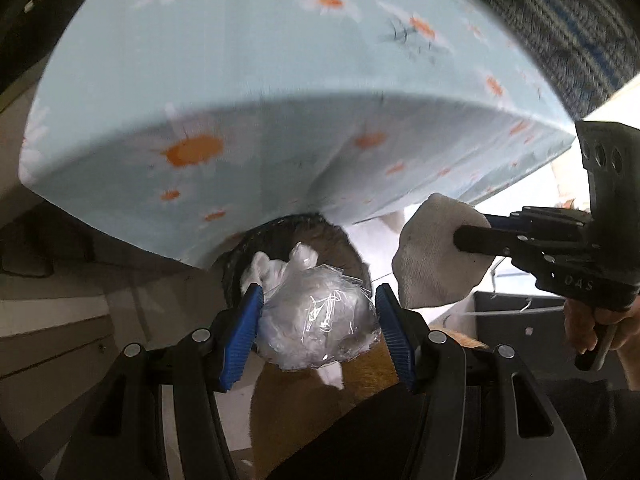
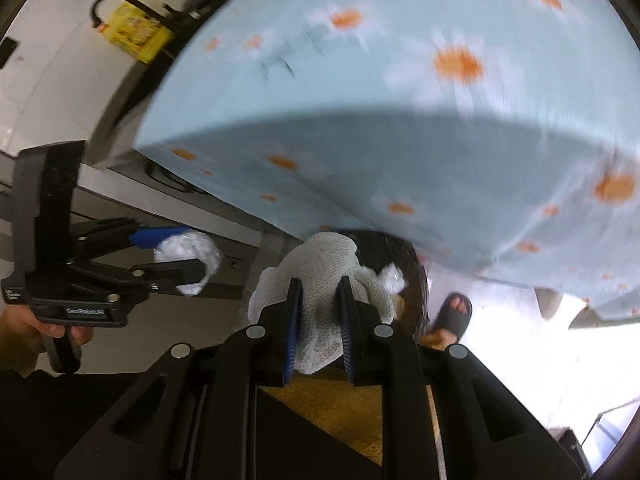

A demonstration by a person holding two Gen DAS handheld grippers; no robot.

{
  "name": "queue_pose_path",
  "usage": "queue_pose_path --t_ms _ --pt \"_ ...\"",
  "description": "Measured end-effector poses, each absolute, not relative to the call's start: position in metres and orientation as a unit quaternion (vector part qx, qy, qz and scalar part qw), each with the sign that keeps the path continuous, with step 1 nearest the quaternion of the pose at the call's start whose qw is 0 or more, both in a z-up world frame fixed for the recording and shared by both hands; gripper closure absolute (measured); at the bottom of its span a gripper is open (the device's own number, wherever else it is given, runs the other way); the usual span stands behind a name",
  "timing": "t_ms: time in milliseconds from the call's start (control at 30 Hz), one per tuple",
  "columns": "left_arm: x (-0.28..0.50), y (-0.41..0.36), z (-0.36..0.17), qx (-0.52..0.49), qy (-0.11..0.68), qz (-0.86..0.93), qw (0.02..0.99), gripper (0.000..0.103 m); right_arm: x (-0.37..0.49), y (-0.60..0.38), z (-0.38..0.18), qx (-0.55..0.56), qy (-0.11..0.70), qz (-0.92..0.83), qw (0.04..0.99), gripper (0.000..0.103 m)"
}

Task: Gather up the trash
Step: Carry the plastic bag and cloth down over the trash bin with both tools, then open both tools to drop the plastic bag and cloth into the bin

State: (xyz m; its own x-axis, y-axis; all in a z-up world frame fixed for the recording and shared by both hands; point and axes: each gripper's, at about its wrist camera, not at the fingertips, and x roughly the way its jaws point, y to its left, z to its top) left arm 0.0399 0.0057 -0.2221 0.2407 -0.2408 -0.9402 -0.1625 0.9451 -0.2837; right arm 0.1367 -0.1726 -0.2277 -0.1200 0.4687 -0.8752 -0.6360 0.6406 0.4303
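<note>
Fingers: left gripper (image 1: 318, 320) clamps plastic wad (image 1: 316, 326), right gripper (image 2: 318, 312) clamps white tissue (image 2: 320, 276); both collected, unreleased, near dark bin (image 1: 280, 240) at 12 o'clock under tablecloth (image 1: 240, 100).

The left gripper (image 1: 318, 316) is closed on a crumpled plastic wad (image 1: 316, 320); beside it, the right gripper (image 2: 320, 320) pinches a white cloth (image 2: 320, 276).

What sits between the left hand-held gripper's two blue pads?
A crumpled clear plastic wad, filling the gap between the left hand-held gripper pads; left wrist view, above the dark bin.
</note>
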Motion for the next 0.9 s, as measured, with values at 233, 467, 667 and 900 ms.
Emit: queue_pose_path --t_ms 233,467,667,900 --pt "0.041 0.000 -0.247 -0.158 0.632 -0.041 0.758 0.047 0.134 -0.173 -0.264 -0.071 0.651 0.386 0.650 0.083" --pt "0.042 -0.005 -0.255 -0.148 0.639 -0.048 0.753 0.046 0.133 -0.175 -0.274 -0.063 0.664 0.378 0.643 0.075" --pt "0.045 0.001 -0.259 -0.157 0.641 -0.037 0.750 0.028 0.135 -0.173 -0.269 -0.052 0.664 0.374 0.646 0.063" --pt "0.048 0.007 -0.257 -0.166 0.641 -0.030 0.749 0.028 0.142 -0.178 -0.266 -0.052 0.664 0.371 0.647 0.062"
